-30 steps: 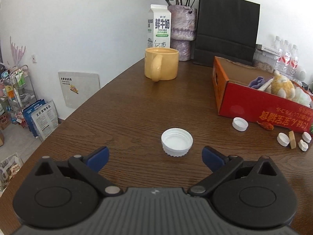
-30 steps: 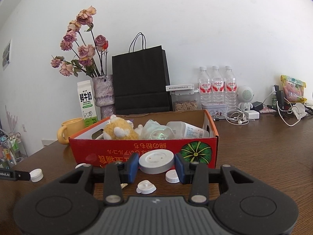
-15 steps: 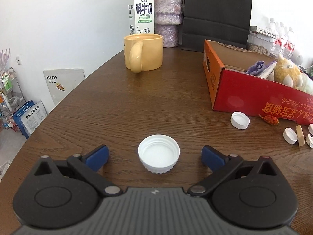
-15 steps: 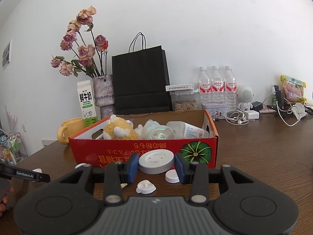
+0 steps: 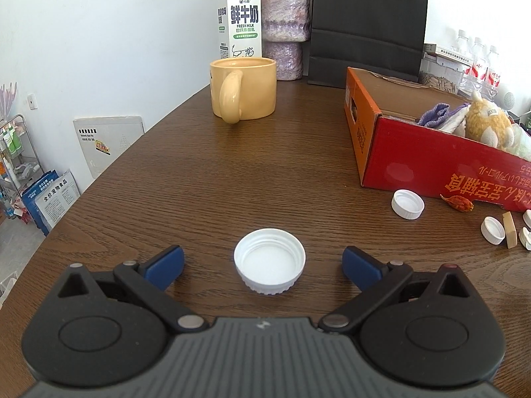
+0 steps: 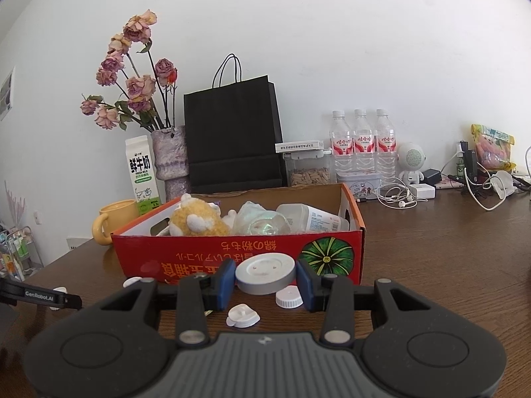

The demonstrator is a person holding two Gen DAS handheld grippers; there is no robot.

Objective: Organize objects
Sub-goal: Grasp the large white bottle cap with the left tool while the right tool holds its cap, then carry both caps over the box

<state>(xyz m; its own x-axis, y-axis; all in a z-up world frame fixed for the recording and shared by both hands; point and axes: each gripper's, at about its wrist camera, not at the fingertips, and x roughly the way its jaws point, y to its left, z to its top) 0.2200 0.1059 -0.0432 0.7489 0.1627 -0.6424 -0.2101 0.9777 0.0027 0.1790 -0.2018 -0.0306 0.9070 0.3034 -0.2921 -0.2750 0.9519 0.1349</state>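
Note:
A white screw cap [image 5: 269, 270] lies open side up on the wooden table, between the spread blue pads of my left gripper [image 5: 264, 263], which is open and not touching it. My right gripper [image 6: 265, 280] is shut on a round white lid [image 6: 265, 272], held above the table in front of the red cardboard box [image 6: 239, 260]. That box [image 5: 431, 162] holds a yellow plush toy [image 6: 199, 220], a plastic container and cloth. The left gripper's finger shows at the left edge of the right wrist view.
Small white caps [image 5: 407, 204], a red dried chilli [image 5: 459, 202] and a beige stick lie in front of the box. More caps [image 6: 288, 297] lie under the right gripper. A yellow mug [image 5: 244, 93], milk carton [image 5: 239, 20], vase and black bag stand behind. Bottles and cables sit far right.
The left gripper moved forward and down, so the white cap now lies between its pads. The right gripper held still with the lid.

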